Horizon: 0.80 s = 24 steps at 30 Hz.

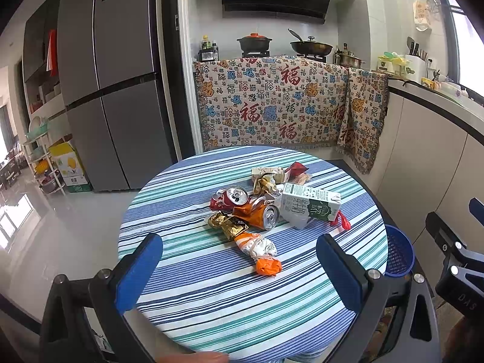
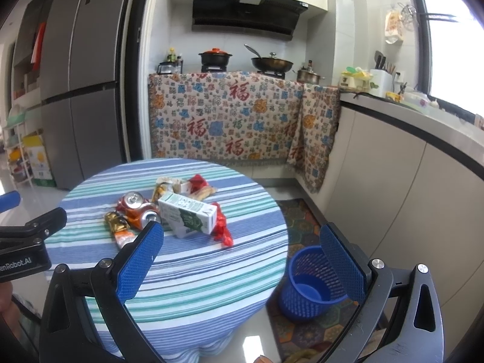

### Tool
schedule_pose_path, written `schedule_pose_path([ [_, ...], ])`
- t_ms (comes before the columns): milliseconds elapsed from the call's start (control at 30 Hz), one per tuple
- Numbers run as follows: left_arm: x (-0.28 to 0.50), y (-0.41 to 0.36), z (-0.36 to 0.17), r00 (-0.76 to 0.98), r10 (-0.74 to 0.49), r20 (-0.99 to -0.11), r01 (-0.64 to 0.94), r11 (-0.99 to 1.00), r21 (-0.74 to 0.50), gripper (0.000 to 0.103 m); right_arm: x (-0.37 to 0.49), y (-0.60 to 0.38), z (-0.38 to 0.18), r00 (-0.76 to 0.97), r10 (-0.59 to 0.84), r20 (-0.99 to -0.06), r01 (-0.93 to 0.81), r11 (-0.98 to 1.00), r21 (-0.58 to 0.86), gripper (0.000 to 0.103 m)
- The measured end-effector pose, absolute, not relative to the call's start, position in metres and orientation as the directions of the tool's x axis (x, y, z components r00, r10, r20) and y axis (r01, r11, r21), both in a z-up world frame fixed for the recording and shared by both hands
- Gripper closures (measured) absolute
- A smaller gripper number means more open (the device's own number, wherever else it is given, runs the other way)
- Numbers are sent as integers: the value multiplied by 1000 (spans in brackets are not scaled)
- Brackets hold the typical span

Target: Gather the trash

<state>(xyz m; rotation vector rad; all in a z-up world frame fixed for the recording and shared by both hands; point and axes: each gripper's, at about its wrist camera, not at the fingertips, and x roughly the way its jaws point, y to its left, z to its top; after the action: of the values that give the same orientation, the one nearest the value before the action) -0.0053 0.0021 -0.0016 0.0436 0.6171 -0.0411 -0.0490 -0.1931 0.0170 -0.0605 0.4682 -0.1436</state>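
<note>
A: Evidently pre-grasp. Left gripper (image 1: 239,267) and right gripper (image 2: 242,257) both spread wide, holding nothing.

B: Trash — crushed cans (image 1: 266,213), milk carton (image 1: 308,204), wrappers — piled mid-table (image 1: 211,302). Probably next: pinch one, carry to blue basket (image 2: 311,284) on the floor.

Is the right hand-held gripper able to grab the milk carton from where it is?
Probably yes. The right hand-held gripper is open, and the milk carton lies on top of the pile on its near side, nothing covering it.
</note>
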Motion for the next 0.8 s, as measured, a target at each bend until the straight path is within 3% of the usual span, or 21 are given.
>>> schedule_pose_path([
  [400, -7, 21, -2, 815, -14, -579, 38, 999, 28, 0, -49, -195, 14, 886, -157, -437, 134, 987, -84, 0],
  [800, 15, 31, -43, 755, -1, -655, 21, 1000, 23, 0, -28, -199, -11, 861, -137, -491, 112, 991, -80, 0],
])
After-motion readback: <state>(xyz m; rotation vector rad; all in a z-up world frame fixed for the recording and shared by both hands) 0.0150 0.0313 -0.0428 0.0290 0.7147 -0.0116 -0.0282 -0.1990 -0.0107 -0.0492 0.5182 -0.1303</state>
